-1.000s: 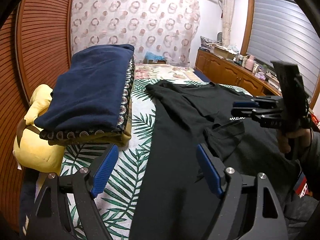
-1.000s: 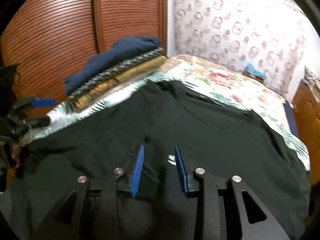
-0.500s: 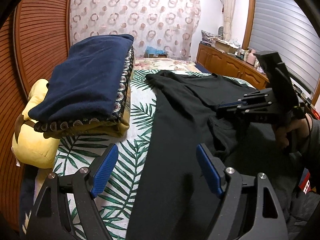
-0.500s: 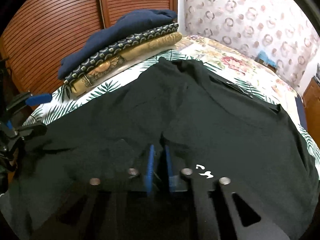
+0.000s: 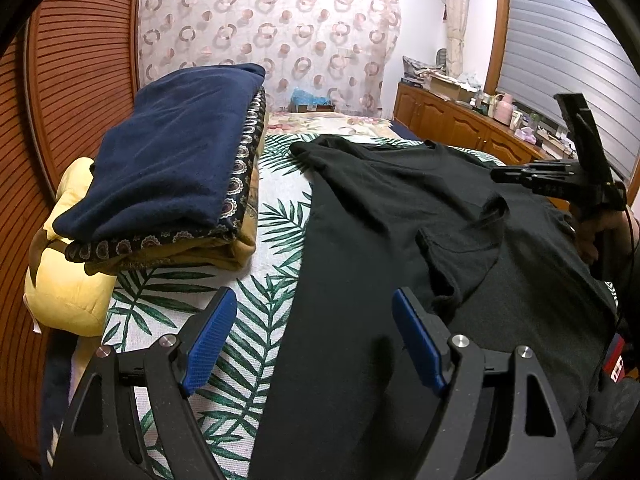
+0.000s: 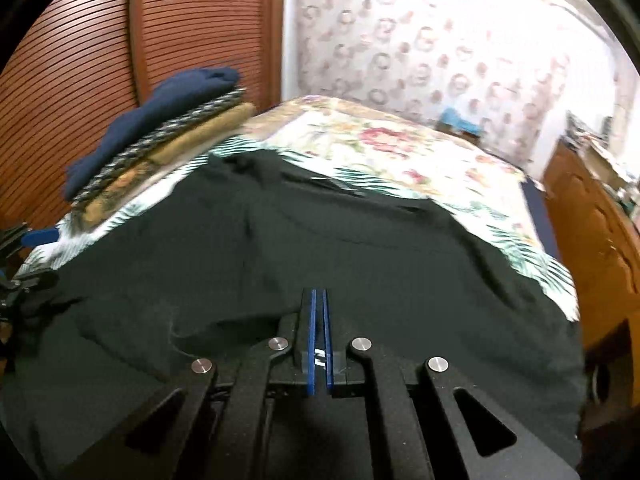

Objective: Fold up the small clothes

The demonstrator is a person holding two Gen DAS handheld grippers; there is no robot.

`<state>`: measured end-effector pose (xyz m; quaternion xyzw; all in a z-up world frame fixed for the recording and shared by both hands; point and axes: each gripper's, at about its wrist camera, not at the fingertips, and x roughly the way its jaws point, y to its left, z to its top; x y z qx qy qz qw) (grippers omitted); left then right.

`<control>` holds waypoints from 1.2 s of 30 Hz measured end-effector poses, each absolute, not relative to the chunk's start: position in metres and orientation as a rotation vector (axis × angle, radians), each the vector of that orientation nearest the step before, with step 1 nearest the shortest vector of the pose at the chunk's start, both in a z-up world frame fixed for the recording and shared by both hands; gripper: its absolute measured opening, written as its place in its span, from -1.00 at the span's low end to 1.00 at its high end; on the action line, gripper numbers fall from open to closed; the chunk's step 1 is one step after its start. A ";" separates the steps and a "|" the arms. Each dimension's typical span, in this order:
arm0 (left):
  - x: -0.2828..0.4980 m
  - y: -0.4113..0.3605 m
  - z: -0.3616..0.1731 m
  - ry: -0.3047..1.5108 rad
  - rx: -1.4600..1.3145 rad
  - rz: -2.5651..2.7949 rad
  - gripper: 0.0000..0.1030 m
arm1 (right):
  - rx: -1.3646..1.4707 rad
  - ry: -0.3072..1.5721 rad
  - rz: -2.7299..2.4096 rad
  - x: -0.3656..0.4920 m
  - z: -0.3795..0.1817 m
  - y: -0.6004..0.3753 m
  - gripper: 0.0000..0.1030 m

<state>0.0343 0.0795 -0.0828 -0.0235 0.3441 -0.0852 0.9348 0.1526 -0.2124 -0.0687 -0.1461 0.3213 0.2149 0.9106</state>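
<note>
Both fingers | left gripper (image 5: pixel 314 340) spread | right gripper (image 6: pixel 319 300) pressed together, pinch on shirt (image 6: pixel 360 248) unclear

- Slatted wooden doors (image 5: pixel 76 92) are filling the left side.
- A ring-patterned curtain (image 5: pixel 264 28) is hanging top centre.
- Wooden cabinets (image 5: pixel 444 120) are lining the right, under a shuttered window (image 5: pixel 560 56).

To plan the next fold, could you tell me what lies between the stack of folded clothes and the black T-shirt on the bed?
Only a bare strip of the palm-leaf bedsheet separates the folded stack from the black T-shirt; the left wrist view shows it best.
</note>
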 end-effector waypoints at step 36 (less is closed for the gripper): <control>0.030 0.082 -0.081 0.694 -0.072 -0.175 0.56 | -0.290 0.710 0.844 0.100 -0.110 -0.108 -0.88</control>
